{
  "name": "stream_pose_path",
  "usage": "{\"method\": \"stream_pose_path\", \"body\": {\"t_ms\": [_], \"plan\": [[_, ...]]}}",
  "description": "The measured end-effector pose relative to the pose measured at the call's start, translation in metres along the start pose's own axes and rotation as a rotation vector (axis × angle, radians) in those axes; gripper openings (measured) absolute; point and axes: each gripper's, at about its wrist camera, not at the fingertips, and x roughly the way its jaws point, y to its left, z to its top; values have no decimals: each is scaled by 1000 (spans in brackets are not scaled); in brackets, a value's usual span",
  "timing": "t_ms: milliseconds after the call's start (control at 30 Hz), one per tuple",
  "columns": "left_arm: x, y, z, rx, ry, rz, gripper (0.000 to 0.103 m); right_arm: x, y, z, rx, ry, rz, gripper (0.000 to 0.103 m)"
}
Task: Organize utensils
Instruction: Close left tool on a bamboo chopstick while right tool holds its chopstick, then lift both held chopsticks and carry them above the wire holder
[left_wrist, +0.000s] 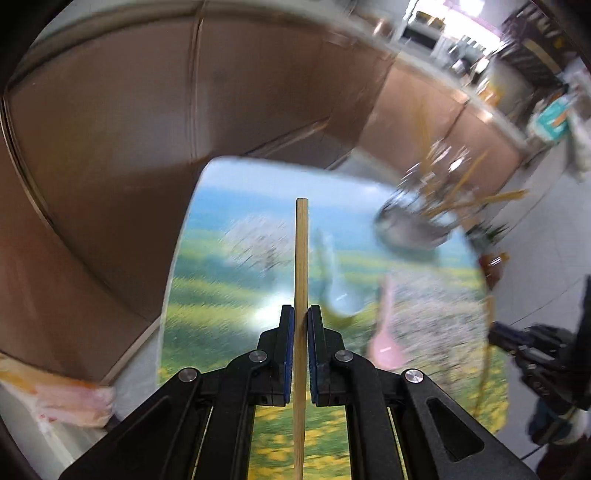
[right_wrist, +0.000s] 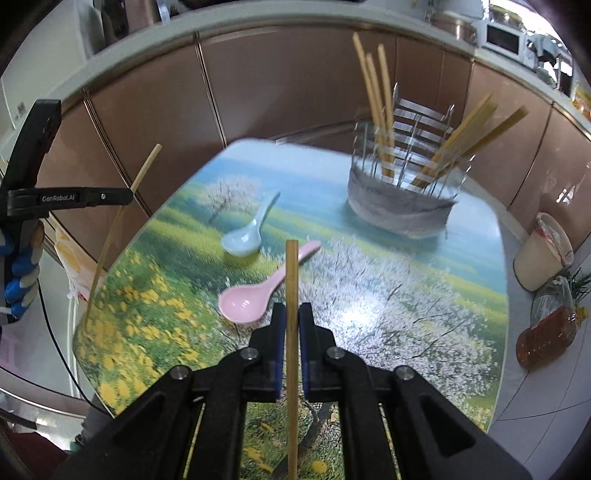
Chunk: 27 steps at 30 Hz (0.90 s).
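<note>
Left wrist view: the left gripper (left_wrist: 301, 314) has its jaws clamped on a chopstick (left_wrist: 301, 254), centre frame; the rack (left_wrist: 413, 225) sits upper right.

Right wrist view: the right gripper (right_wrist: 291, 312) has its jaws clamped on another chopstick (right_wrist: 291, 273). The rack (right_wrist: 400, 210) holds chopsticks upper right; two spoons (right_wrist: 243, 302) lie on the worktop (right_wrist: 406, 314). Best to carry both sticks steadily and lower them tip-first.

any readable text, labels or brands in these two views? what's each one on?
"GenRobot.AI" on the black side of the left gripper, seen from the right wrist view.
Dark marks on the white surface at the far left edge of that view: too small to read.
Bottle on the floor at right: no legible label.
Left wrist view: blurred, nothing readable.
</note>
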Motion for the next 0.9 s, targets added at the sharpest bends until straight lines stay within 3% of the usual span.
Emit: {"method": "stream_pose_path", "body": {"t_ms": [333,667,900], "plan": [[-74,-46,20,12,-266,-161,7,-73,0,34,40,-243,8,6],[-79,-92,76,8,-447,-269,7,-113,-21,94,80,-452,14,6],[-52,-127,129,9,-569,-295,7,-116,-45,143,101,-615,-19,6]]}}
